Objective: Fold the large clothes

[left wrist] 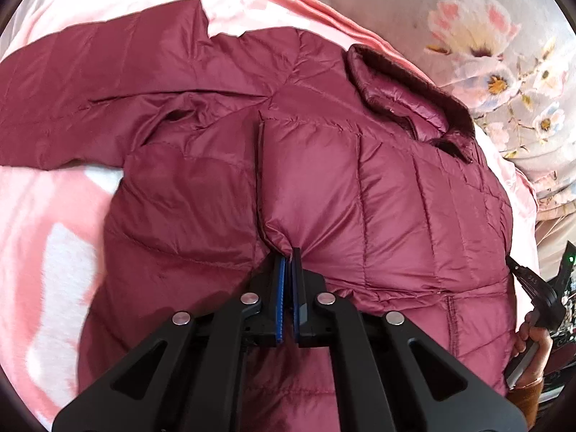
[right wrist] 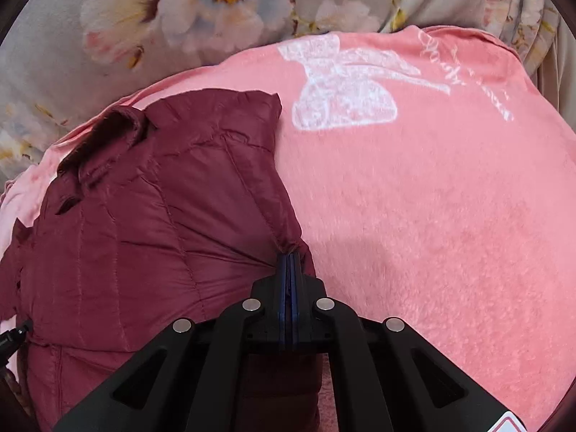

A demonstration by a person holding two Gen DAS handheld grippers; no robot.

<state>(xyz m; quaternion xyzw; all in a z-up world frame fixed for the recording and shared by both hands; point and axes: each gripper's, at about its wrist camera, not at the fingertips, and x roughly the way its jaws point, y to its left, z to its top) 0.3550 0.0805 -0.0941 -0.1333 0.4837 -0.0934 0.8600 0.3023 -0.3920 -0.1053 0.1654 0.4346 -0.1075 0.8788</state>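
Note:
A maroon quilted puffer jacket (left wrist: 378,187) lies on a pink blanket, collar (left wrist: 406,97) toward the far side, one sleeve (left wrist: 90,82) stretched out to the left. My left gripper (left wrist: 288,255) is shut on the jacket's front edge by the zipper. The jacket also shows in the right wrist view (right wrist: 144,216). My right gripper (right wrist: 289,255) is shut on the jacket's right side edge. The right gripper and the hand holding it show at the right edge of the left wrist view (left wrist: 532,302).
The pink blanket (right wrist: 432,198) with a white bow print covers the bed under and to the right of the jacket. A grey floral sheet (right wrist: 180,10) lies beyond it.

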